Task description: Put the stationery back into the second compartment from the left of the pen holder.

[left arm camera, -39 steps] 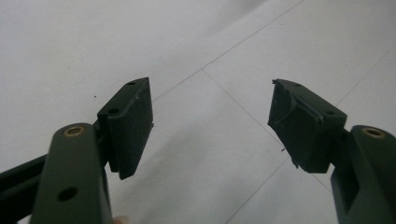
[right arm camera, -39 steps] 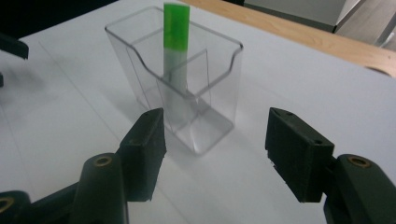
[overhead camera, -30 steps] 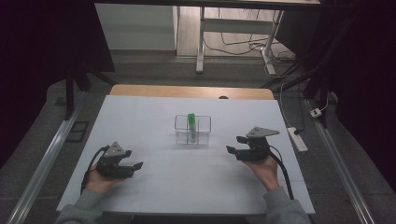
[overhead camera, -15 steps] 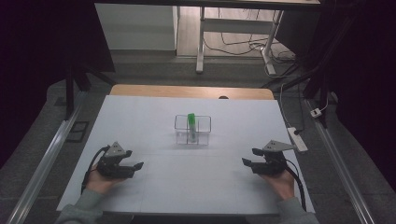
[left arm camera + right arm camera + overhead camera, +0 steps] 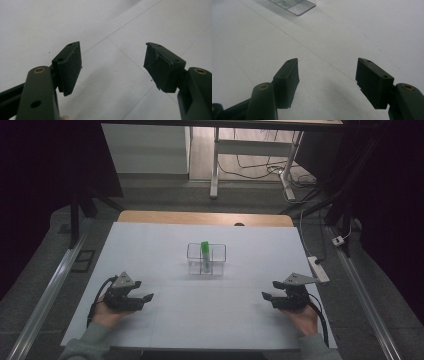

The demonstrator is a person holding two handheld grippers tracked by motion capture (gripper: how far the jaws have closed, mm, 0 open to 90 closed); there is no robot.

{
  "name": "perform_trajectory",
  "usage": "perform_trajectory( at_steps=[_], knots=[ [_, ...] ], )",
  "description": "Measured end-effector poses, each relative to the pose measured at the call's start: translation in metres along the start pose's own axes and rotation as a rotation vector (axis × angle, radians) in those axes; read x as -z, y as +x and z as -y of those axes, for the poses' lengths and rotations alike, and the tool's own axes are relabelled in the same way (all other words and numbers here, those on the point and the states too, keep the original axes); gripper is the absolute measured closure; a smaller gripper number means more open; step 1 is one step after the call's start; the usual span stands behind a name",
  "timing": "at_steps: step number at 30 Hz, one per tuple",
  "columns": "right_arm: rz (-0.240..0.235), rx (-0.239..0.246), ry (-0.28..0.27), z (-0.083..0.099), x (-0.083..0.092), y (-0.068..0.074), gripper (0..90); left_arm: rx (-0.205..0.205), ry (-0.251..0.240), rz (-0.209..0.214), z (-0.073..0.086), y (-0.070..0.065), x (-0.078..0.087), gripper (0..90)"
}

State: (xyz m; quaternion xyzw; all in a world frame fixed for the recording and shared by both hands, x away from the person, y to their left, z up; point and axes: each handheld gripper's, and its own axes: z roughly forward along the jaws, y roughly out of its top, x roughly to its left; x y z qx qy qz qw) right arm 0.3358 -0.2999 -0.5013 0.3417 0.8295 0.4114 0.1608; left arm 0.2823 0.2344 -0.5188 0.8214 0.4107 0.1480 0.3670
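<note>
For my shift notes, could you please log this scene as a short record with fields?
surface: white table top
centre item: clear compartmented rack holding an upright green-capped tube
left gripper: open, nothing between the jaws, at the near left
right gripper: open, nothing between the jaws, at the near right
contact: neither gripper touches the rack

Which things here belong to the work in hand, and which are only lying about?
Belong to the work:
- green-capped tube, upright in the clear rack
- left gripper, open and empty
- right gripper, open and empty

Lying about:
- power strip by the table's right edge
- cables on the floor beyond
</note>
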Motion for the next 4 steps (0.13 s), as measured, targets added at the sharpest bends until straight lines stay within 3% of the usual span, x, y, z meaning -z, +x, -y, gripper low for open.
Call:
perform_trajectory(
  at_steps=[4],
  knots=[
    [0.007, 0.002, 0.001, -0.0005, 0.0016, 0.0004, 34.0, 0.006, -0.007, 0.003, -0.0003, 0.0003, 0.0005, 29.9]
  ],
)
